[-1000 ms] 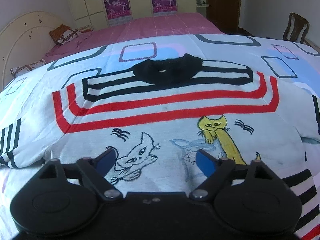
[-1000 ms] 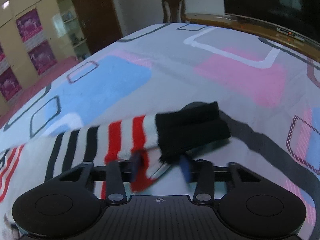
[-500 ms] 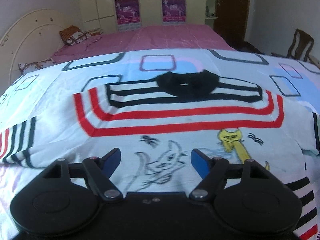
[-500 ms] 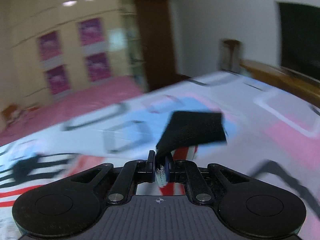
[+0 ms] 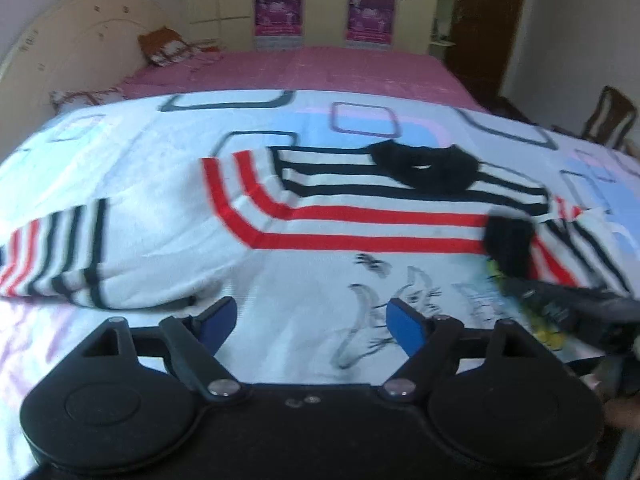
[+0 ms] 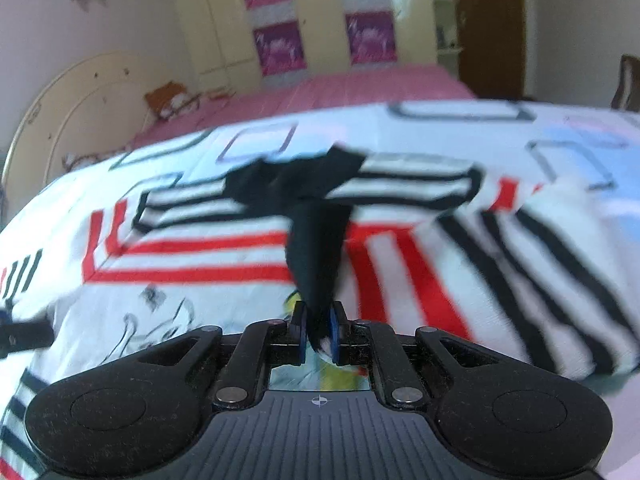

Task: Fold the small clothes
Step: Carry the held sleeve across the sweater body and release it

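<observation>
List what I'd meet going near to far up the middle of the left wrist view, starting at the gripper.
Left gripper → cat drawings on the sweater → red stripes → black collar → patterned bedspread → pink sheet → wardrobe posters.

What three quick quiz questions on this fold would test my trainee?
1. True or false: the left gripper has its jaws shut on the sweater.
2. Which part of the sweater does the right gripper pinch: A) collar, B) black sleeve cuff, C) hem?
3. Fill in: the cuff is held over the sweater's ____ stripes.

Key: 1 false, its jaws are open and hold nothing. 2 B. 3 red.
</observation>
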`<state>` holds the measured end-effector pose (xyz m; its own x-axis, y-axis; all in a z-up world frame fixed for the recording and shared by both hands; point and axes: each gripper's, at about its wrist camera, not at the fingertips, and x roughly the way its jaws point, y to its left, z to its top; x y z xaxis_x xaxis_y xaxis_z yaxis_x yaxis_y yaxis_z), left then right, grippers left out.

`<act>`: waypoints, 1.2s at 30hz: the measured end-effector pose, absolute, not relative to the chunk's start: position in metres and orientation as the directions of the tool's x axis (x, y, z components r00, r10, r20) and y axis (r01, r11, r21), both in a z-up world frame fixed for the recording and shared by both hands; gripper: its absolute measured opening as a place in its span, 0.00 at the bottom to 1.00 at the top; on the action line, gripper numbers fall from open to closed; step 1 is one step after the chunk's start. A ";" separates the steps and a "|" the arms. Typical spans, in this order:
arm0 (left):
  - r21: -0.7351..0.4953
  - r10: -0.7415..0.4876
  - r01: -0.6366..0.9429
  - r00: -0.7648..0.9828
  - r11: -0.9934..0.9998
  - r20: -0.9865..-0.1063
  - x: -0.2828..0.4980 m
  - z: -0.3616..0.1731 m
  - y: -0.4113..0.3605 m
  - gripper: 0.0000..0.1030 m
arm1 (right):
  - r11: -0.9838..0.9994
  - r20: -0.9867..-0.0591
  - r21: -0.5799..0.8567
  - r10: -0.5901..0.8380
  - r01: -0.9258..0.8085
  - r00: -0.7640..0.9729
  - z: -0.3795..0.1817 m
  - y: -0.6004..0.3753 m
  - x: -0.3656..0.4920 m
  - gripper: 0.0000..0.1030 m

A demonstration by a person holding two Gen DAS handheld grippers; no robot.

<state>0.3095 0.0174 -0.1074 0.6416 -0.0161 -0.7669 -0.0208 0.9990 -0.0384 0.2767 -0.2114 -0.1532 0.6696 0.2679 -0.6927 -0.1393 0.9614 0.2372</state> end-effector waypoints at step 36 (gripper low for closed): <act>-0.309 -0.198 -0.031 0.706 0.950 -0.680 0.383 -0.118 0.021 0.06 | 0.980 -0.731 0.165 0.047 0.110 0.681 -0.157 -0.349 0.253 0.21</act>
<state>0.3829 0.0212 -0.1178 0.7059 -0.1981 -0.6800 -0.0311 0.9505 -0.3093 0.2528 -0.3490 -0.1571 0.6806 0.0469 -0.7312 0.1098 0.9801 0.1651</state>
